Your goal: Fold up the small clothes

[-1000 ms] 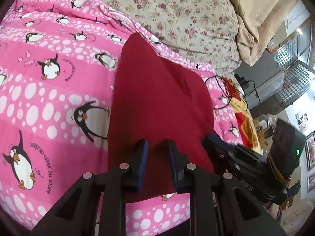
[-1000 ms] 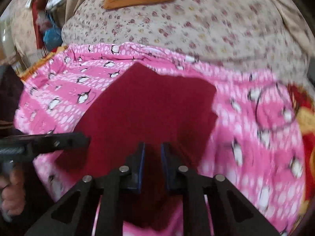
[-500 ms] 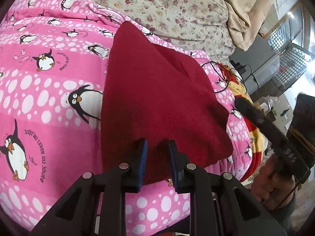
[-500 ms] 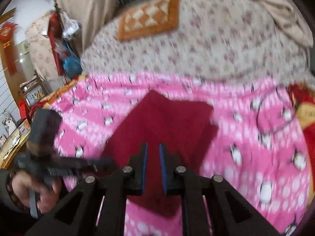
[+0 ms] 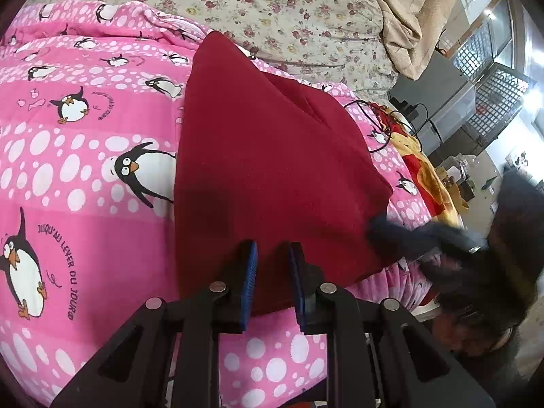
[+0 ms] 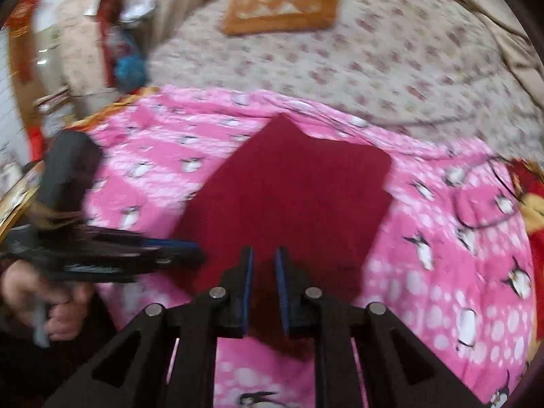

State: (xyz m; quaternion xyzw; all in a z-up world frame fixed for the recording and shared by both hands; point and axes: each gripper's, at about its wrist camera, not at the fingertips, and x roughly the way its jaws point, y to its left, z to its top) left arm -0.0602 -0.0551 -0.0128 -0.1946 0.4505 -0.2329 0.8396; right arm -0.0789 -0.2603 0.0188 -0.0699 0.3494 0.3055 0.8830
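A dark red garment point(image 5: 272, 156) lies folded flat on the pink penguin blanket point(image 5: 85, 176); it also shows in the right wrist view point(image 6: 292, 197). My left gripper point(image 5: 272, 255) hovers over the garment's near edge, its jaws a narrow gap apart and empty. My right gripper point(image 6: 263, 258) is over the near edge too, jaws a narrow gap apart, nothing between them. The right gripper shows blurred at the garment's right corner in the left wrist view point(image 5: 401, 234). The left gripper shows at the left in the right wrist view point(image 6: 136, 251).
A floral bedsheet point(image 5: 272, 6) lies beyond the blanket. A black cable point(image 5: 377, 125) and a red-yellow cloth point(image 5: 421, 166) lie at the right. An orange cushion point(image 6: 282, 3) sits at the back. Furniture and crates point(image 5: 482, 95) stand beside the bed.
Both grippers have drawn back from the garment and risen. The right gripper swung away, then came back toward the garment's right corner. The garment stays flat.
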